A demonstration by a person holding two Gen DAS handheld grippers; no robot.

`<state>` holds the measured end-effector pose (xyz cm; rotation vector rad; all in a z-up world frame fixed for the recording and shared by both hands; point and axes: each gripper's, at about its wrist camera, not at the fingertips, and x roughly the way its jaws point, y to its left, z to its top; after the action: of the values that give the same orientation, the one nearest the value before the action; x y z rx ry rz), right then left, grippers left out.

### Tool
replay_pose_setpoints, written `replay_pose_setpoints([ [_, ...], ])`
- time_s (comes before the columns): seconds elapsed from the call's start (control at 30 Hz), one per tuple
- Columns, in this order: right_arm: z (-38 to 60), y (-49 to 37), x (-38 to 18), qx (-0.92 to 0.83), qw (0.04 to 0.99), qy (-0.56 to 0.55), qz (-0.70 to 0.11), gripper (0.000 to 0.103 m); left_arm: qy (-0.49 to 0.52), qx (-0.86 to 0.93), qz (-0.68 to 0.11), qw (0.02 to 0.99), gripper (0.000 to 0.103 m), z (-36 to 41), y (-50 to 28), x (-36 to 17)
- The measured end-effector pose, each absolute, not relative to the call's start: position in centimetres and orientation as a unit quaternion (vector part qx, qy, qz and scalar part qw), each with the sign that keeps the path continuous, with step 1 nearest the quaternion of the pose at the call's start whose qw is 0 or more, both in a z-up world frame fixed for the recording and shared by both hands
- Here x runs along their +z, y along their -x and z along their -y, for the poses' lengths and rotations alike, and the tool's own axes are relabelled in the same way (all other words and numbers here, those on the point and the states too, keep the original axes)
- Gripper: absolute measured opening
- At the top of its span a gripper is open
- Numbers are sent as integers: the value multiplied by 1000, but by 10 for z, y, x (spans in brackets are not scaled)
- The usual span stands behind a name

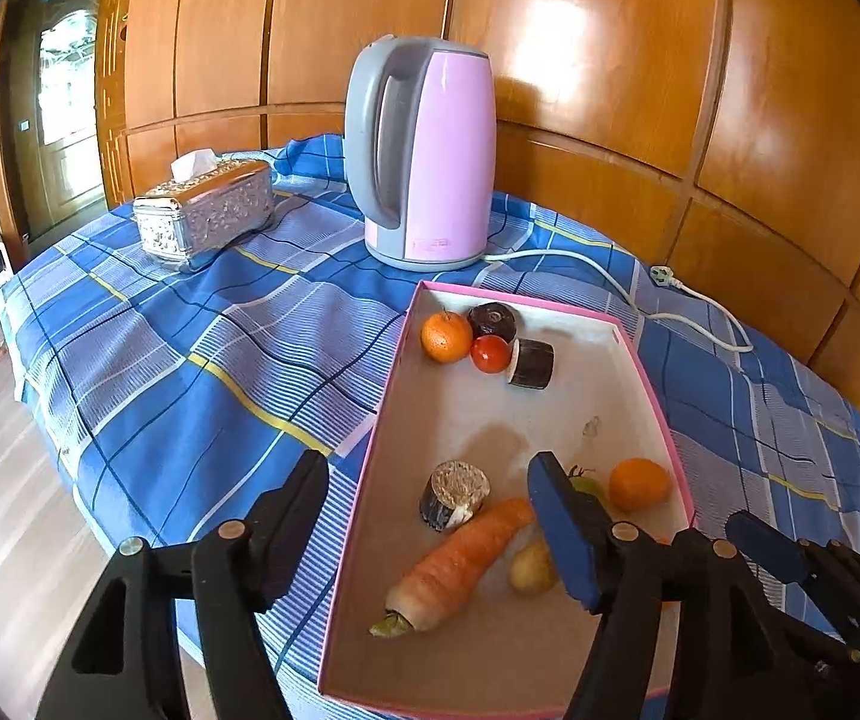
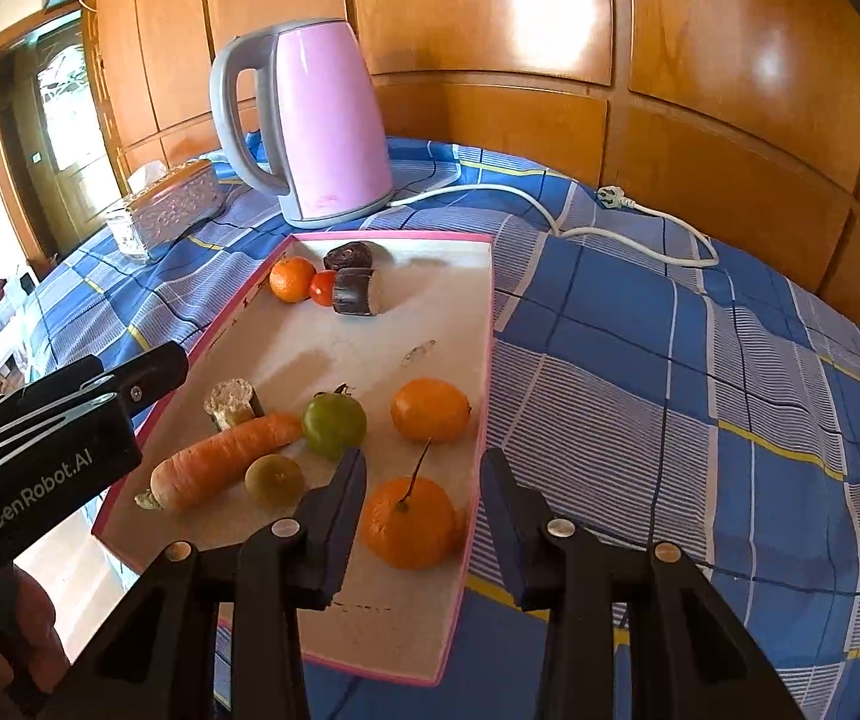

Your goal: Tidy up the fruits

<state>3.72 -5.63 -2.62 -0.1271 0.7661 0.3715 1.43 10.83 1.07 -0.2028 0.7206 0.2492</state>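
Observation:
A pink-rimmed white tray (image 1: 550,311) (image 2: 394,235) lies on the blue checked cloth. My right gripper (image 2: 424,457) is shut on a stemmed tangerine (image 2: 409,519) just over the tray's near right corner. In front of it lie an orange (image 2: 430,409), a green tomato (image 2: 334,426), a small brownish fruit (image 2: 274,480), a carrot (image 2: 220,462) and an eggplant piece (image 2: 232,402). My left gripper (image 1: 428,462) stands open over the tray's left rim, holding nothing, above the carrot (image 1: 460,558). A tangerine (image 1: 446,336), a red tomato (image 1: 490,354) and two eggplant pieces (image 1: 531,363) sit in the far corner.
A pink kettle (image 1: 430,156) stands behind the tray, its white cord (image 1: 640,300) trailing right along the wall. A silver tissue box (image 1: 205,213) sits at the back left. The table's edge (image 1: 70,450) drops to the floor on the left. Wood panelling closes the back.

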Motion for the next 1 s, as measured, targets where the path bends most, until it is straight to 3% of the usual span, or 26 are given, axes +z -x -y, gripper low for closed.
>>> replay_pose_setpoints([
  [1.0,57,-25,-26,175,911,70,-367,40,96,116,-346,926,77,-101,-4,17],
])
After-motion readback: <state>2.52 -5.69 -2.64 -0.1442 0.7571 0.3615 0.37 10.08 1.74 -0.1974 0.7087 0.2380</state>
